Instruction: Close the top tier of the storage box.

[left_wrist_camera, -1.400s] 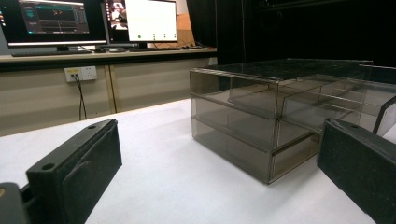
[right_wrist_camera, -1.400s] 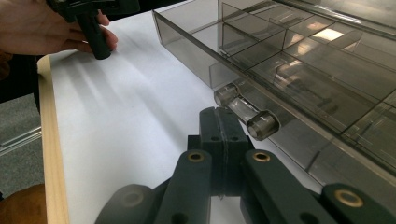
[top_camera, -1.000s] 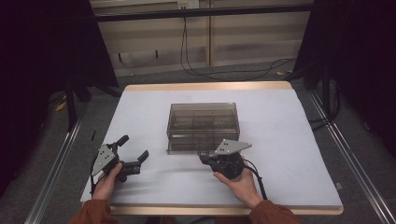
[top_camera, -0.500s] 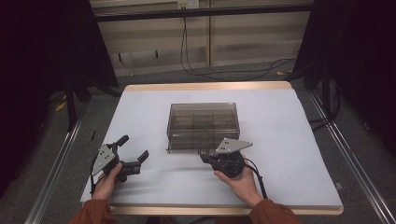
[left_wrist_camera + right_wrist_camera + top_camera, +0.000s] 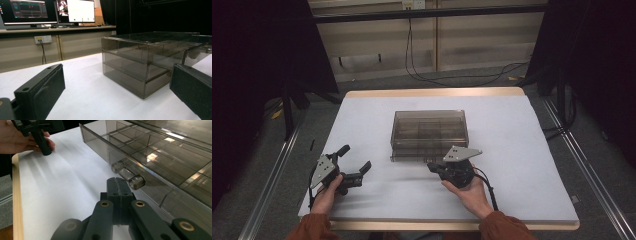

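Nothing has moved; right tongs [image 5: 119, 185] rest closed beside unlabelled drawer box [image 5: 429, 131].

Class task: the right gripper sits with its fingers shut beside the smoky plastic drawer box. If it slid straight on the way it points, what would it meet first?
Probably the drawer knob: the right gripper points just beside it, though depth is uncertain.

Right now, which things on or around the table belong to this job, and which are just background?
In the job:
- clear drawer box
- drawer knob
- right hand-held gripper, shut, just short of the knob
- left hand-held gripper, open

Background:
- monitors
- wall socket
- floor cables
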A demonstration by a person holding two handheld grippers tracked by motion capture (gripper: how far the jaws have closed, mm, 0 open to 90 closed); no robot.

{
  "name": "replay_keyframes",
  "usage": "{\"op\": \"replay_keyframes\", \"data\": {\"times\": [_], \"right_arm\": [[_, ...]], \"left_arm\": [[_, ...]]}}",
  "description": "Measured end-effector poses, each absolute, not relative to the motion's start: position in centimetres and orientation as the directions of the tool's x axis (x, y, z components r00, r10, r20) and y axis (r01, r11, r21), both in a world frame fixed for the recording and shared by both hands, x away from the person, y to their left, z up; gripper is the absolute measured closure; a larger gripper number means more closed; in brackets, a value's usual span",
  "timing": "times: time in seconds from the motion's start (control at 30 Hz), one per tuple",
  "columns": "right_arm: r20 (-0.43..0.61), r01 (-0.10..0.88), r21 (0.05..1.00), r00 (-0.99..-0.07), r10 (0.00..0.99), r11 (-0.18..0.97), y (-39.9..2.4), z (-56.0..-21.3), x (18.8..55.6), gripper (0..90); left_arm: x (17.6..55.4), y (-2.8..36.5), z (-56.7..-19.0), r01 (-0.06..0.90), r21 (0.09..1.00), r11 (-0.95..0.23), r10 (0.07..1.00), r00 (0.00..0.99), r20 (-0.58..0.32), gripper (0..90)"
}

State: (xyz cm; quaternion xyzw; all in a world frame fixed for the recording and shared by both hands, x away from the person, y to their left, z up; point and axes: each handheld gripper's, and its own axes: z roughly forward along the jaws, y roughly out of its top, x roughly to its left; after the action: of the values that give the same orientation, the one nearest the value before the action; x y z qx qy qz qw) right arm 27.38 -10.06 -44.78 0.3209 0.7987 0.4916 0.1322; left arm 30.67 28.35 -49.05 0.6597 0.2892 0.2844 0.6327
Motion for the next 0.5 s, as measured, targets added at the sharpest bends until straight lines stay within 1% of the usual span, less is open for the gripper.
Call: {"op": "replay_keyframes", "data": {"times": [0.5], "right_arm": [[0.119,0.388,0.877,-0.749,0.652,0.285,-10.31,-44.87,27.44,90.0]], "left_arm": [[30.69,28.38,-49.05,0.02,0.999,-0.037,0.741,0.671,0.014,0.0]]}}
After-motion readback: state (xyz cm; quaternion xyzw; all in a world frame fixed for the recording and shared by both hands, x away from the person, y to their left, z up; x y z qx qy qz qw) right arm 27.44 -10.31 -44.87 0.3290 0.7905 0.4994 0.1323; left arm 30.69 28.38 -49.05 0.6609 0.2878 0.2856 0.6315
